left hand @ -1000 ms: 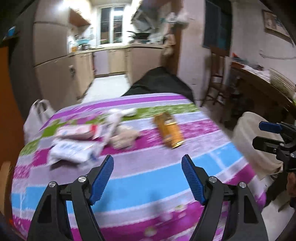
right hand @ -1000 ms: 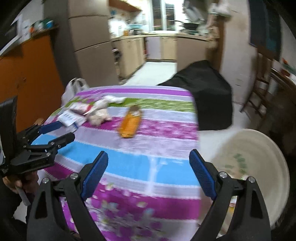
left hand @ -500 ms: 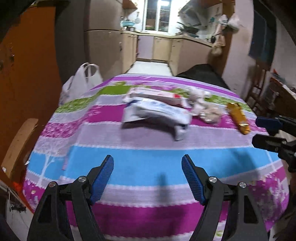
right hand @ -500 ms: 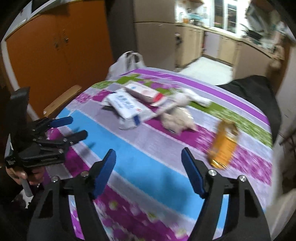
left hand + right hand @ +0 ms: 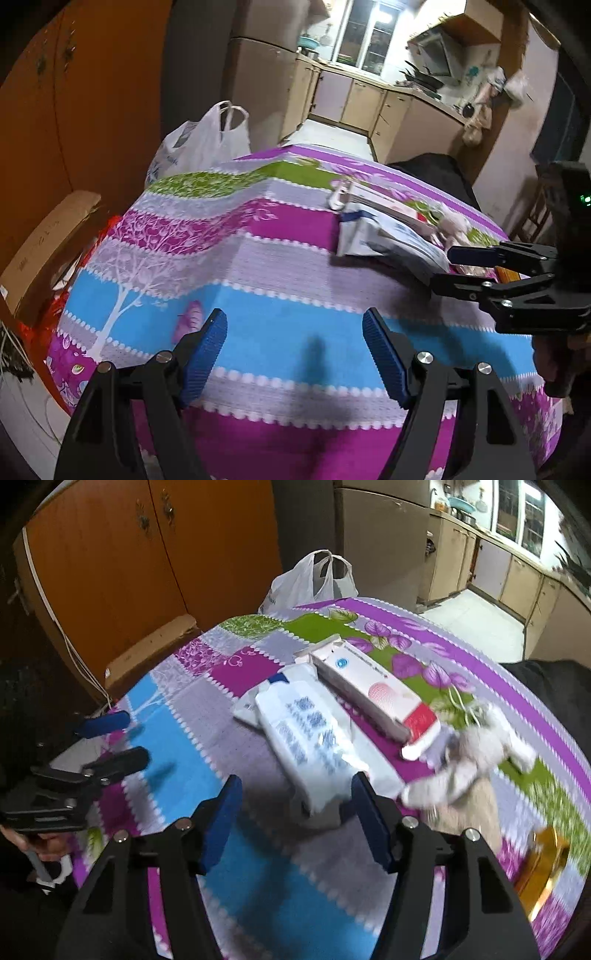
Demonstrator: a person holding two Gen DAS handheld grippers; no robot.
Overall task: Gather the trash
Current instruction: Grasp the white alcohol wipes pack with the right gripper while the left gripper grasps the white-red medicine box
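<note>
Two tongs point(image 5: 293, 352) point(image 5: 295, 819) gape, right closing toward white blue-printed packet point(image 5: 314, 738).

Left wrist: faces down over table point(image 5: 258, 266), near edge | Right wrist: closer, over wrappers point(image 5: 314, 738) | Shared: table, wrappers, bag point(image 5: 207, 144).

Two hand-held grippers are showing: the left hand-held gripper point(image 5: 293, 354) and the right hand-held gripper point(image 5: 295, 812). One desk point(image 5: 177, 738) is carrying the trash: one white plastic packet point(image 5: 314, 746), one long pink-and-white carton point(image 5: 373, 694), one clump of crumpled tissue point(image 5: 469, 760) whose pieces cannot be counted, and one orange wrapper point(image 5: 543, 864). One white plastic bag point(image 5: 314, 579) and one cardboard box point(image 5: 147, 653) are sitting beyond the desk
</note>
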